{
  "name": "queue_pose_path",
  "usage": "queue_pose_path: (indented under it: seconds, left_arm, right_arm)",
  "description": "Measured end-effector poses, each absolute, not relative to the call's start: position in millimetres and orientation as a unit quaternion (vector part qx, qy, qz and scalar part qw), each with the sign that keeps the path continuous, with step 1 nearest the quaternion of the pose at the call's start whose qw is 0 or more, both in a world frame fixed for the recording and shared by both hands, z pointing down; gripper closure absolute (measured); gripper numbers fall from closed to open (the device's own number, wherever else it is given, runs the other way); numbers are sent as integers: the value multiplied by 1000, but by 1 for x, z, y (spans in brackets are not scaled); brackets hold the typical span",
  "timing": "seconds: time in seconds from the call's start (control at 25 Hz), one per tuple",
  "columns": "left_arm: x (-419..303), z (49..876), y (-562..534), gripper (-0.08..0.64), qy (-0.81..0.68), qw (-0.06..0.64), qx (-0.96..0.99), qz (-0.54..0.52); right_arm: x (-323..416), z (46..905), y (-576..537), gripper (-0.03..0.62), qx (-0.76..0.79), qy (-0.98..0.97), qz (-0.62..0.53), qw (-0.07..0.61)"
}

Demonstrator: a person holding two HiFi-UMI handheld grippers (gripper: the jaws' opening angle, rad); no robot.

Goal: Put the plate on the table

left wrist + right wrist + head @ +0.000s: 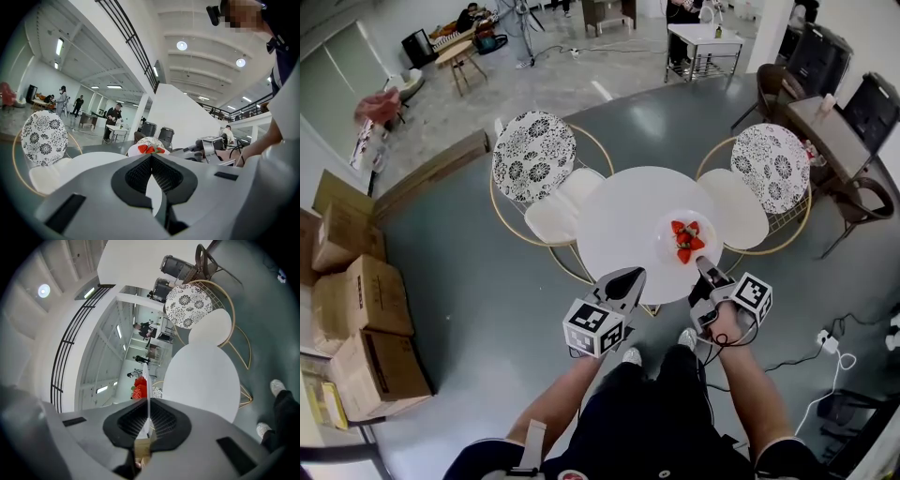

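Note:
A white plate (667, 246) with red strawberries (685, 239) is over the right part of the round white table (619, 220). My right gripper (703, 265) is shut on the plate's near rim. In the right gripper view the plate (146, 380) shows edge-on as a thin white line between the closed jaws, with the strawberries (139, 387) beyond. Whether the plate rests on the table I cannot tell. My left gripper (633, 275) is shut and empty at the table's near edge. In the left gripper view, the plate (140, 149) lies ahead of its closed tips.
Two chairs with patterned round backs stand behind the table, one at the left (534, 155) and one at the right (769, 169). Cardboard boxes (366, 309) are stacked on the floor far left. A power strip with cables (830, 342) lies at the right.

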State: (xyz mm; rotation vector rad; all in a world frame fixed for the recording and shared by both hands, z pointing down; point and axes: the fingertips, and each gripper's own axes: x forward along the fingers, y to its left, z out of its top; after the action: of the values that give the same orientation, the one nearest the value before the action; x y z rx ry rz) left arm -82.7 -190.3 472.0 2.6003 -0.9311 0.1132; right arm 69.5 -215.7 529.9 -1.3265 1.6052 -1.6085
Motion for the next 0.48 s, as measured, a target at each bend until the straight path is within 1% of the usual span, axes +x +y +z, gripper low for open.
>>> queue_pose_path:
  seconds: [0.48]
  left_arm:
    - [-67, 494, -214, 555, -351, 188, 915, 61]
  right_arm:
    - [81, 588, -245, 574, -473, 585, -625, 208]
